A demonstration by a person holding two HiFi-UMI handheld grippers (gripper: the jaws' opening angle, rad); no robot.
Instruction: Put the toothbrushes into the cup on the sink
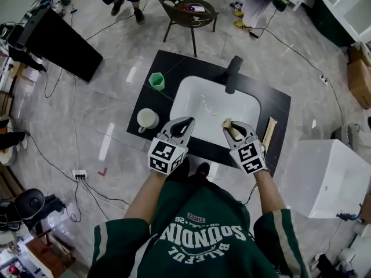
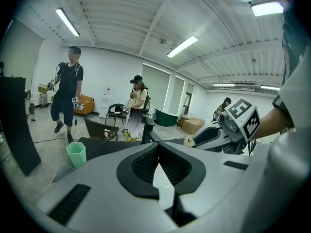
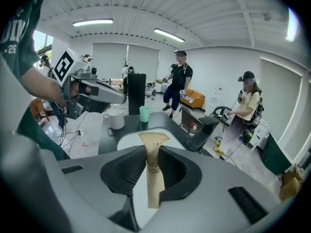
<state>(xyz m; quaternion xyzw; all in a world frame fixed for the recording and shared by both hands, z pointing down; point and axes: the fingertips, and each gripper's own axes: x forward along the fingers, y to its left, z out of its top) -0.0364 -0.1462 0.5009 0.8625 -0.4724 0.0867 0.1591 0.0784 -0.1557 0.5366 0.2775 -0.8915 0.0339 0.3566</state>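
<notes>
Grey tiled floor surrounded a black counter with a white basin and a dark faucet. Both grippers hung over the basin's near edge. The left gripper had its jaws together at the tips with nothing between them. The right gripper was clamped on a paper-wrapped toothbrush, whose flat brown top stood up past the fingertips. A green cup stood on the counter ahead of the left gripper and off to its left, well apart from the right gripper. A white mug sat just left of the left gripper. A second wrapped toothbrush lay on the counter just right of the right gripper.
</notes>
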